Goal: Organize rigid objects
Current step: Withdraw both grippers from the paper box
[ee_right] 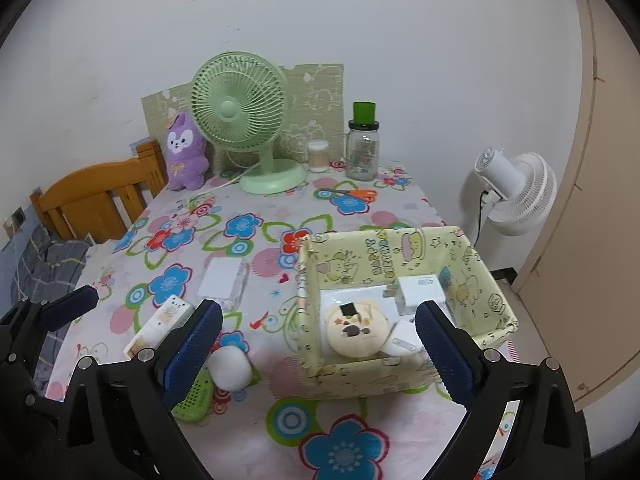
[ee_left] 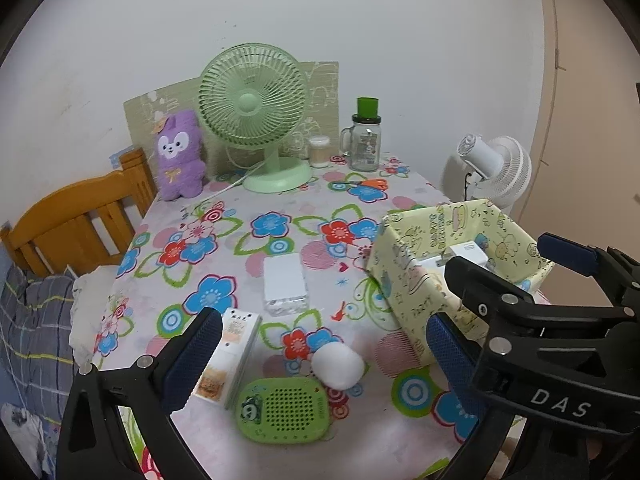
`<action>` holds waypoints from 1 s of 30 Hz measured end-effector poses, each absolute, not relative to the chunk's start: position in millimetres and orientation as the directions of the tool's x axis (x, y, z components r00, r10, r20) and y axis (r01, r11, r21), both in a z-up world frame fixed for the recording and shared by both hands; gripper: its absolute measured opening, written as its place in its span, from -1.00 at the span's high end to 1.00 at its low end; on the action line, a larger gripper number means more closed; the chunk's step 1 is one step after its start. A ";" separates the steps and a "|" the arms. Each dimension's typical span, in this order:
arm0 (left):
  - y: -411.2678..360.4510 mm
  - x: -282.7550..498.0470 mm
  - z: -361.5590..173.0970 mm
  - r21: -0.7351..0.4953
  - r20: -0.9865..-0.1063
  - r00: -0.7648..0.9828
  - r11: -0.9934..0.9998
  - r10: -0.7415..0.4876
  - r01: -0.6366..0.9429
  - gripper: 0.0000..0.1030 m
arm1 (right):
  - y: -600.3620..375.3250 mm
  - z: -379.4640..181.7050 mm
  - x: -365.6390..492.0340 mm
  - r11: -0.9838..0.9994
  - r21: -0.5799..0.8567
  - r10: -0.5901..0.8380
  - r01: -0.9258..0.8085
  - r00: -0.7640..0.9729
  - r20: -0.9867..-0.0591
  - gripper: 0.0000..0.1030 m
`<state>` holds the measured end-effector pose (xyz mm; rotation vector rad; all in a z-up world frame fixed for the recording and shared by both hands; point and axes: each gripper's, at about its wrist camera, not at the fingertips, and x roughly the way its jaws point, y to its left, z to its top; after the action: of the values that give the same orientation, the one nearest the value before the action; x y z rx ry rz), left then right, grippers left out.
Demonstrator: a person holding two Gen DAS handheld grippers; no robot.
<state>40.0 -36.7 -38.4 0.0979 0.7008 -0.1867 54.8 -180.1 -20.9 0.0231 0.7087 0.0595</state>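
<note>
My left gripper (ee_left: pixel 323 317) hangs open low over the flowered table, with nothing in it. Below it lie a green perforated case (ee_left: pixel 284 410), a white round ball (ee_left: pixel 338 364), a printed white carton (ee_left: pixel 228 360) and a clear-and-white box (ee_left: pixel 285 286). My right gripper (ee_right: pixel 318 307) stands wide open and empty above the near left corner of the yellow patterned box (ee_right: pixel 400 376). Inside that box sit a round bear-face item (ee_right: pixel 356 330), a white charger (ee_right: pixel 420 290) and a small white piece (ee_right: pixel 400 342). In the left wrist view the right gripper (ee_left: pixel 498 252) hovers over the yellow box (ee_left: pixel 404 280).
At the back stand a green desk fan (ee_left: pixel 254 116), a purple plush (ee_left: pixel 178 156), a glass jar with a green cap (ee_left: pixel 365 140), a small tub (ee_left: pixel 319 151) and orange scissors (ee_left: pixel 366 183). A wooden chair (ee_left: pixel 80 220) is left of the table, a white floor fan (ee_right: pixel 516 192) to its right.
</note>
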 end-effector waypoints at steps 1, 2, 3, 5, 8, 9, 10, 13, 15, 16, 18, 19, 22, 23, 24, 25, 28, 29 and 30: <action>-34.0 39.5 -39.0 0.026 -0.649 0.749 0.980 -0.134 0.198 -1.00 | -178.3 -21.4 54.1 0.998 0.041 0.064 -0.049 0.757 -0.650 -0.93; -30.6 38.7 -39.7 0.024 -0.650 0.749 0.981 -0.130 0.191 -1.00 | -175.8 -21.8 53.4 0.998 0.039 0.065 -0.052 0.757 -0.650 -0.94; -28.0 38.2 -40.1 0.022 -0.649 0.750 0.982 -0.127 0.186 -1.00 | -173.3 -22.2 52.6 0.998 0.039 0.067 -0.056 0.758 -0.649 -0.94; -22.6 36.6 -42.2 0.015 -0.650 0.750 0.985 -0.122 0.173 -1.00 | -169.0 -23.5 51.2 0.997 0.038 0.072 -0.062 0.760 -0.646 -0.97; -15.1 34.8 -46.6 0.011 -0.653 0.749 0.987 -0.113 0.159 -1.00 | -161.8 -27.5 49.2 0.996 0.036 0.083 -0.078 0.760 -0.644 -0.98; -12.8 34.5 -48.9 0.011 -0.656 0.746 0.988 -0.109 0.153 -1.00 | -159.4 -28.4 48.9 0.996 0.034 0.087 -0.085 0.759 -0.645 -0.98; -10.9 34.6 -50.9 0.008 -0.659 0.744 0.988 -0.108 0.151 -1.00 | -157.4 -29.5 48.7 0.995 0.032 0.091 -0.092 0.759 -0.644 -0.98; -4.9 34.2 -57.4 0.003 -0.667 0.737 0.990 -0.105 0.144 -1.00 | -148.8 -33.4 46.9 0.993 0.018 0.103 -0.120 0.758 -0.644 -0.98; -0.8 34.7 -61.2 0.002 -0.673 0.733 0.990 -0.101 0.139 -1.00 | -144.7 -35.8 46.2 0.992 0.016 0.109 -0.129 0.756 -0.645 -0.98; 1.9 35.1 -63.6 0.001 -0.676 0.730 0.991 -0.100 0.136 -1.00 | -142.9 -37.4 46.0 0.991 0.020 0.113 -0.132 0.754 -0.647 -0.98; 5.8 35.5 -67.0 -0.001 -0.679 0.728 0.991 -0.099 0.134 -1.00 | -138.5 -41.5 46.4 0.990 0.031 0.126 -0.140 0.748 -0.652 -0.98; 7.5 34.9 -69.2 0.001 -0.680 0.727 0.991 -0.096 0.132 -1.00 | -136.3 -43.5 46.5 0.990 0.032 0.127 -0.140 0.746 -0.653 -0.98; 12.8 35.8 -74.9 0.008 -0.685 0.724 0.992 -0.084 0.124 -1.00 | -128.6 -48.8 47.8 0.991 0.017 0.114 -0.136 0.748 -0.653 -0.98; 15.0 36.3 -77.0 0.006 -0.688 0.721 0.993 -0.084 0.122 -1.00 | -125.2 -51.1 48.6 0.990 0.017 0.119 -0.143 0.745 -0.656 -0.98; 17.6 36.8 -78.7 0.004 -0.690 0.719 0.993 -0.084 0.119 -1.00 | -122.8 -52.6 48.9 0.989 0.018 0.122 -0.146 0.743 -0.658 -0.98; 20.4 37.4 -80.8 0.002 -0.693 0.717 0.993 -0.081 0.115 -1.00 | -120.2 -54.3 49.4 0.989 0.020 0.125 -0.149 0.741 -0.660 -0.98; 28.1 39.2 -86.8 0.006 -0.698 0.713 0.995 -0.067 0.100 -1.00 | -112.6 -59.8 51.2 0.987 0.026 0.136 -0.159 0.734 -0.666 -0.98; 29.3 39.3 -87.9 0.007 -0.699 0.712 0.995 -0.064 0.097 -1.00 | -109.5 -62.1 51.8 0.986 0.024 0.137 -0.162 0.732 -0.668 -0.98; 31.4 39.5 -89.8 0.008 -0.700 0.711 0.995 -0.063 0.095 -1.00 | -107.5 -63.5 52.1 0.986 0.023 0.137 -0.164 0.731 -0.669 -0.98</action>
<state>39.5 31.4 -89.8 0.0442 0.7748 -0.0875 52.1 -107.5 -63.5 -0.0387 0.7329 0.1654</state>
